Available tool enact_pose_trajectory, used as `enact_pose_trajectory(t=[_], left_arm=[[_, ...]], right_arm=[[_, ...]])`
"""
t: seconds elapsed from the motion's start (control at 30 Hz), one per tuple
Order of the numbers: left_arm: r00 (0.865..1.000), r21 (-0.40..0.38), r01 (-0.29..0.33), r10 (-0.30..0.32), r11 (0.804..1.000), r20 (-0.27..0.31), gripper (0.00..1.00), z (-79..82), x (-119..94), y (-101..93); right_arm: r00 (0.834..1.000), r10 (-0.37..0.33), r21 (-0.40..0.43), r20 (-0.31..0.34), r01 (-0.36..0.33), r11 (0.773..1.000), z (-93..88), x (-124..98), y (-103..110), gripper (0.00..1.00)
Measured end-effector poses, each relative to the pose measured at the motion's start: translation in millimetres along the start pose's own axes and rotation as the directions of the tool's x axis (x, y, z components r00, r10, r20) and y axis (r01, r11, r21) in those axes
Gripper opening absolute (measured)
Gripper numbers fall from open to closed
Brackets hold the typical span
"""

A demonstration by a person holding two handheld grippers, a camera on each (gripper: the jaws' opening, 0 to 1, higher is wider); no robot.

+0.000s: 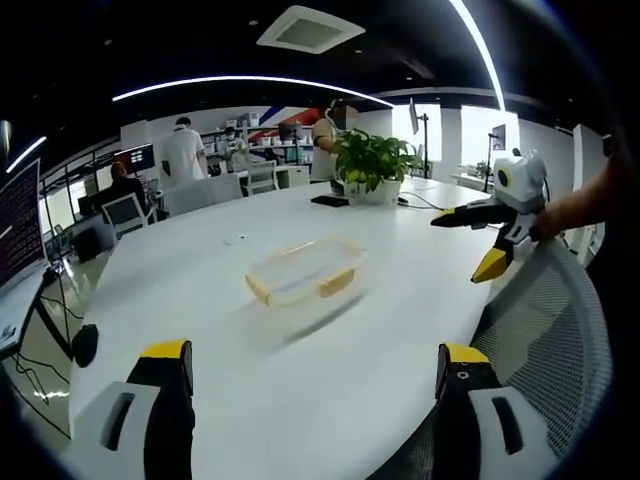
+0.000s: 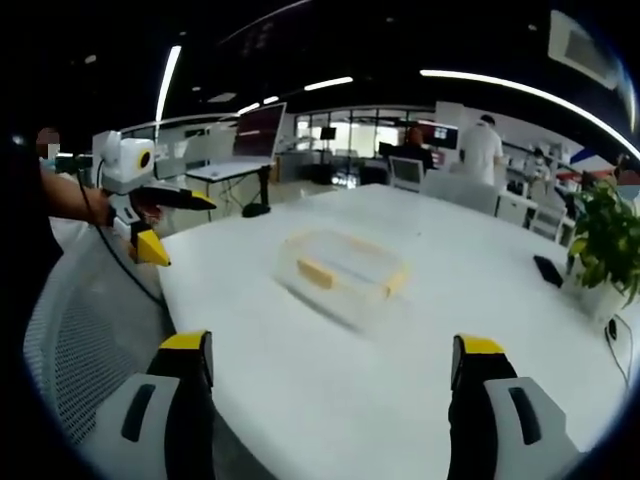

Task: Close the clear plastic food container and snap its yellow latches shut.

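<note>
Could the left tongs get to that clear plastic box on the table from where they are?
Probably yes: the left tongs stand open, facing the clear box, with bare white table between them.

Left claw [image 1: 314, 372] gapes wide; right claw [image 2: 333, 365] likewise (both empty)

The clear plastic food container [image 1: 305, 272] lies on the white table [image 1: 300, 370] ahead, well beyond the left gripper [image 1: 315, 375]'s wide-spread jaws; the right gripper [image 1: 495, 235] hovers far right.

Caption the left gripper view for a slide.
Both grippers open, held back from the clear container on the white table, potted plant behind.
</note>
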State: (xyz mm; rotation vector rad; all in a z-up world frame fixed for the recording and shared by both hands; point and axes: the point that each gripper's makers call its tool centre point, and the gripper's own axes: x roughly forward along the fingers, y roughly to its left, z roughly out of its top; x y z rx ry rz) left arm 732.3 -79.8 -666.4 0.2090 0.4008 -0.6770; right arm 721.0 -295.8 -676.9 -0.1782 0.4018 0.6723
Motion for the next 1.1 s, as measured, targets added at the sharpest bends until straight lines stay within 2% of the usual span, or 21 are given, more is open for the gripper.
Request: enact_pose_trajectory(t=[1.1], left_arm=[[1.000,0.021,-0.011,0.011,1.000,0.002,0.99,-0.9,2.2,-0.1]], right_arm=[[1.000,-0.028,0.006,0.000,0.028,1.000,0.1,0.6,-4.3,0.92]])
